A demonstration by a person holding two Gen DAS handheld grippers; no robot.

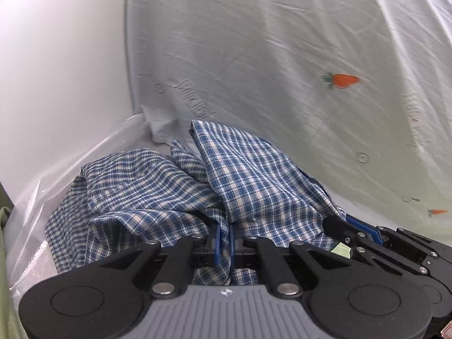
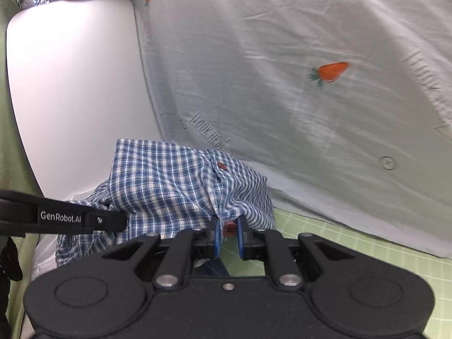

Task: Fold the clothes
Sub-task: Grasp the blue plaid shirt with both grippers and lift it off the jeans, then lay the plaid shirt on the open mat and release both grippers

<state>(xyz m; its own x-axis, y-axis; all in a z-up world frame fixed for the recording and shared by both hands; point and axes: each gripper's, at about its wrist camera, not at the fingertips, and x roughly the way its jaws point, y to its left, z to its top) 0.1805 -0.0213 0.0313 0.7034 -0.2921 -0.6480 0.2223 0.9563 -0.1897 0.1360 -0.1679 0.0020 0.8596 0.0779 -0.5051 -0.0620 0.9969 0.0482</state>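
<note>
The shirt [image 1: 158, 186] is looking light, thin and limp: woven cotton by the look of it, sagging and bunching wherever nothing is carrying it, so it is likely drooping from any single pinch and needing two spread holds to stay flat. It is not fragile, though the buttons [image 2: 222, 166] are hard lumps that the pads could slip off. Good holds are probably hems, the button placket or the shoulder seams, where doubled cloth is giving more to bite on.

The left hand-held gripper [image 1: 224, 240] is pinching a fold of the shirt between its blue pads, clenched on the cloth. The right hand-held gripper [image 2: 228, 233] is grasping the shirt at the placket edge, with a reddish button sitting between its nearly closed pads.

The shirt is a blue, white and cream check, crumpled into a heap and partly raised by both grips. It is lying at the near edge of a pale sheet [image 1: 254, 56] printed with carrots [image 1: 343, 80], beside a white surface [image 2: 70, 84] and clear plastic film [image 1: 42, 186]. A green gridded mat [image 2: 367, 254] is showing under the right side.
</note>
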